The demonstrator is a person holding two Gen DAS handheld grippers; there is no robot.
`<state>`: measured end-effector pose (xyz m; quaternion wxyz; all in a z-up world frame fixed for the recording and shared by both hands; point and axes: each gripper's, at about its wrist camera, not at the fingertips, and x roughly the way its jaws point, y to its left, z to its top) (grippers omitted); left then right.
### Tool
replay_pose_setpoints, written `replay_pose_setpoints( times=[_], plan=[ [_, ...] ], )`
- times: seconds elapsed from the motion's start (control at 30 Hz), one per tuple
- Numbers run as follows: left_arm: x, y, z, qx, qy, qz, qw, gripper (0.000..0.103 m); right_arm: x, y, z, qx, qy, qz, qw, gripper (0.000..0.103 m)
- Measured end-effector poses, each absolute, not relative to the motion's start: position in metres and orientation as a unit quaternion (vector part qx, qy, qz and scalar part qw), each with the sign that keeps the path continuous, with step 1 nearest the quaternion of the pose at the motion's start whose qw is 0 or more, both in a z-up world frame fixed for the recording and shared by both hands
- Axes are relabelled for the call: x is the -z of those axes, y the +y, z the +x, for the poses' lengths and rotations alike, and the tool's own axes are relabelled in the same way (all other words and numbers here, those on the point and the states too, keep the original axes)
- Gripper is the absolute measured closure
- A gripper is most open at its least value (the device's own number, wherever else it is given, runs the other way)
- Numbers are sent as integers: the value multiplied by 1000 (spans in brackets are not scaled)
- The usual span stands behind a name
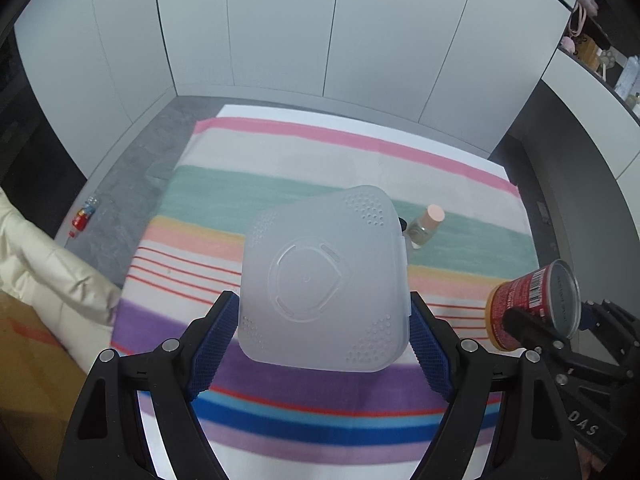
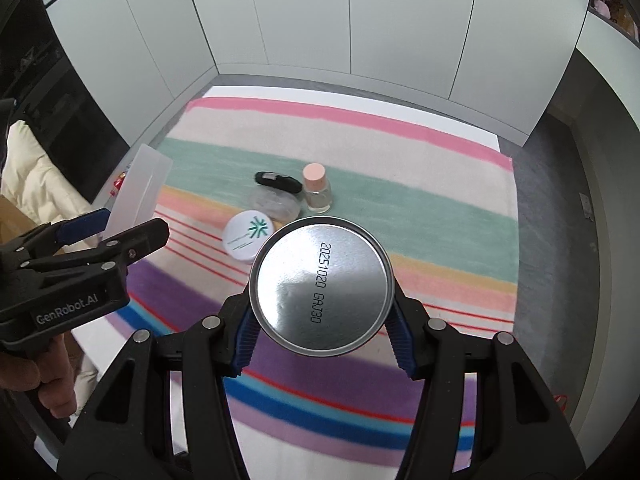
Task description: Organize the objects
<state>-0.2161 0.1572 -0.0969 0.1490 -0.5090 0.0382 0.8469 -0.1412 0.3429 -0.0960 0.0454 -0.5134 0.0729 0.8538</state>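
Observation:
My left gripper (image 1: 324, 340) is shut on a translucent white plastic box (image 1: 324, 280), holding it above the striped blanket (image 1: 280, 152) with its bottom facing the camera. My right gripper (image 2: 320, 332) is shut on a red can (image 1: 528, 304), whose silver bottom (image 2: 320, 284) faces the camera. On the blanket lie a small glass bottle with a pink cap (image 2: 316, 188), a black object (image 2: 278, 181), a clear round container (image 2: 276, 204) and a white round tin with a green logo (image 2: 248, 238). The box also shows at the left in the right wrist view (image 2: 140, 188).
White cabinet doors (image 1: 280, 28) stand behind the blanket. A small red bottle (image 1: 82, 216) lies on the grey floor at left. A cream padded jacket (image 1: 44, 264) and a cardboard box (image 1: 28, 360) are at the left. Shelves with items (image 1: 600, 52) are at the upper right.

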Motion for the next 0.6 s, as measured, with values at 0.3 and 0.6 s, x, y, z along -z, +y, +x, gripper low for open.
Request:
replay_pose_setpoints(
  times=[0.3, 0.6],
  plan=[
    [58, 136, -176, -859, 31, -491, 140, 20, 53, 333, -103, -863, 66, -499, 35, 45],
    [26, 121, -136, -872, 22, -469, 141, 20, 18, 323, -61, -873, 61, -483, 25, 45]
  ],
)
